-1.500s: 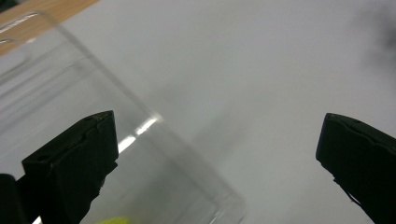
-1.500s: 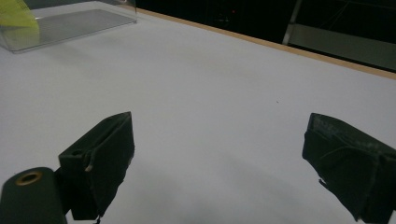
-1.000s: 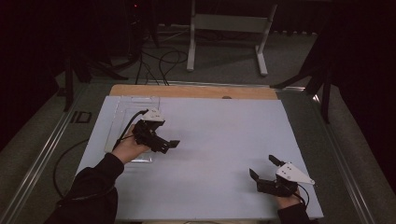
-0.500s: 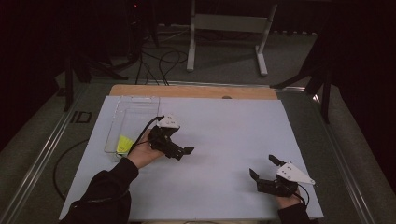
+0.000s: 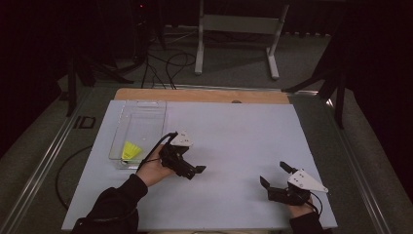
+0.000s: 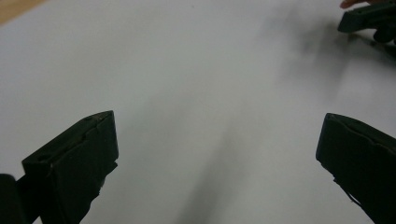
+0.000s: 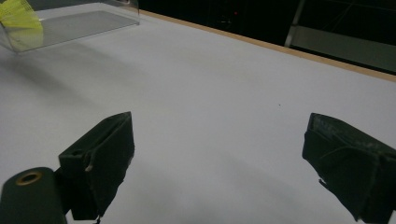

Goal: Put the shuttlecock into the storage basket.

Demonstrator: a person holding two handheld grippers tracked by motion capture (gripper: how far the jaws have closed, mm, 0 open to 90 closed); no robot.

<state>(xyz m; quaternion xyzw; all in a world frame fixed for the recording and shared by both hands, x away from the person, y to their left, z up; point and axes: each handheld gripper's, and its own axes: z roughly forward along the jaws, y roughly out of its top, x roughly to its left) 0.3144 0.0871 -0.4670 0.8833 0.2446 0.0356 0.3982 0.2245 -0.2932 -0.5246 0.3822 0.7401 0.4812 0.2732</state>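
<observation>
The clear tray (image 5: pixel 141 122) lies on the white desk (image 5: pixel 234 131), toward its far left part, and serves as the reference point. The yellow shuttlecock (image 5: pixel 130 151) lies inside the clear tray, at the tray's near end. In the right tool view the yellow shuttlecock (image 7: pixel 19 15) shows at the upper left, behind the transparent wall of the clear tray (image 7: pixel 84 21).

The left tool (image 5: pixel 191 170) is just to the right of the clear tray's near corner, apart from it, held in the person's left hand (image 5: pixel 153 168). Its jaws stand wide apart – nothing is between them, and bare desk surface (image 6: pixel 196 93) shows in the gap in the left tool view.

The right tool (image 5: pixel 273 176) is well to the right of the clear tray, near the front edge of the desk. Its jaws are spread wide and grip nothing – only plain desk surface lies between them. The right tool (image 6: pixel 369 18) also appears at the upper right corner of the left tool view.
</observation>
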